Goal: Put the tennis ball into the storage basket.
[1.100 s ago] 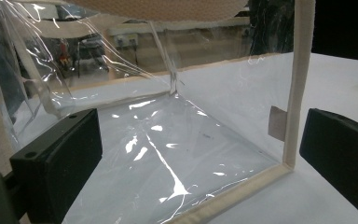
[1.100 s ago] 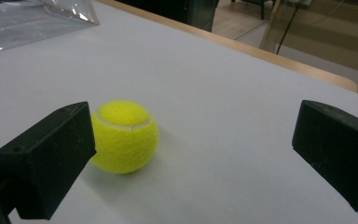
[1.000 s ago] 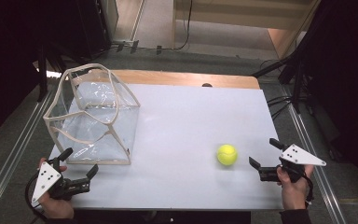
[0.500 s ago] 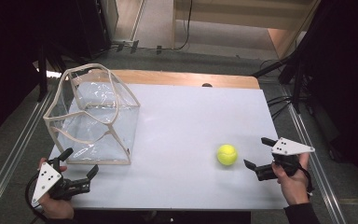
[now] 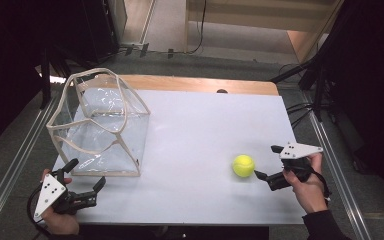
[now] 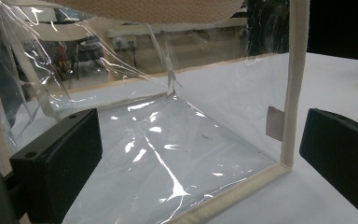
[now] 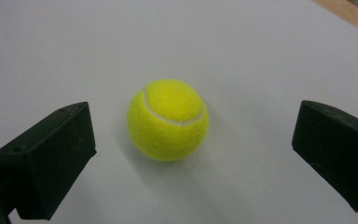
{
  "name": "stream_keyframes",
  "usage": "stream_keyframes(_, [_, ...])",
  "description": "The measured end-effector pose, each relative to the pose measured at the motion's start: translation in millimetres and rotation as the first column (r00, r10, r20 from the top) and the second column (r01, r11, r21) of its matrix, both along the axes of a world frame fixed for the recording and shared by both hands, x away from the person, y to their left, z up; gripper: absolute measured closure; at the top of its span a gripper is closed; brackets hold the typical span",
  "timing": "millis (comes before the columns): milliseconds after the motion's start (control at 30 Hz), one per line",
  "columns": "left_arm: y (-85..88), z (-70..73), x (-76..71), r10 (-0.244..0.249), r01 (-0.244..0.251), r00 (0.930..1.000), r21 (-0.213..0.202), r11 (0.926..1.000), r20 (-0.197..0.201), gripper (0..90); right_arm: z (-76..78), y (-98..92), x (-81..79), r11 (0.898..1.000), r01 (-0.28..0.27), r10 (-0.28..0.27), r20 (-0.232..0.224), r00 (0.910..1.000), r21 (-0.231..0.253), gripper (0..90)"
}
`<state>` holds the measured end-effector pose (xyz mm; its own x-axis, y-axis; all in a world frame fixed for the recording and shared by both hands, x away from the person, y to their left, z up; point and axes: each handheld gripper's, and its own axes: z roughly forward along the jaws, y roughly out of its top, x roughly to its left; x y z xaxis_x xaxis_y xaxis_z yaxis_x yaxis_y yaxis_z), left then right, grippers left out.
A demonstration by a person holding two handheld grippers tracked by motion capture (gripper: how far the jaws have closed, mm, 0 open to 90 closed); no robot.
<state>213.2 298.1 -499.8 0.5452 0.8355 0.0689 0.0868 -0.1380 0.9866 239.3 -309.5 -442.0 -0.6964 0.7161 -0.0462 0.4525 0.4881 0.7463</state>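
A yellow tennis ball (image 5: 243,165) is seen resting on the white bench (image 5: 200,130), toward its right side and well apart from the clear plastic bag (image 5: 100,125) that stands upright at the left. The right tool (image 5: 269,164) is held just beside the ball, to its right, with the jaws spread wide and pointed at it; one jaw tip is close to the ball, but no contact can be made out. In the right gripper view the ball (image 7: 168,119) is framed between the two black jaws, ahead of them, with clear bench on either side and nothing gripped.

The left tool (image 5: 86,181) is held low at the near left corner of the bench, just in front of the bag, its jaws likewise parted and holding nothing. In the left gripper view the bag (image 6: 177,135) is seen close ahead through its clear wall, its cream-edged near corner lying between the open jaws and the bag's floor lying flat on the bench.
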Motion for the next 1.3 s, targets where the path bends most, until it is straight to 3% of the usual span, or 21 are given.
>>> stream_keyframes(467, [-0.3, -0.1, 0.1, -0.001, 0.001, 1.0, 0.001, 1.0, -0.001, 0.0, -0.4, 18.9, 17.3, 0.992, -0.058, 0.047, -0.099, 0.9939, -0.108, 0.0])
stream_keyframes(567, [-0.4, -0.1, 0.0, -0.003, 0.003, 1.0, 0.0, 1.0, 0.0, 0.0, -2.0, 22.3, 21.7, 0.988, -0.066, 0.047, -0.135, 0.9897, -0.142, 0.0])
stream_keyframes(833, [-0.3, 0.0, 0.0, -0.002, 0.002, 1.0, 0.0, 1.0, 0.001, 0.0, -5.2, 29.0, 29.5, 0.98, -0.094, 0.059, -0.196, 0.9788, -0.177, 0.0])
stream_keyframes(1133, [0.0, 0.0, 0.1, -0.002, 0.002, 1.0, -0.001, 1.0, 0.001, 0.0, -8.4, 41.7, 38.7, 0.961, -0.145, 0.083, -0.258, 0.9627, -0.234, 0.0])
stream_keyframes(1300, [0.2, 0.0, 0.2, -0.004, 0.004, 1.0, -0.001, 1.0, 0.003, 0.0, -11.8, 49.3, 44.2, 0.942, -0.181, 0.096, -0.292, 0.9517, -0.281, 2.6])
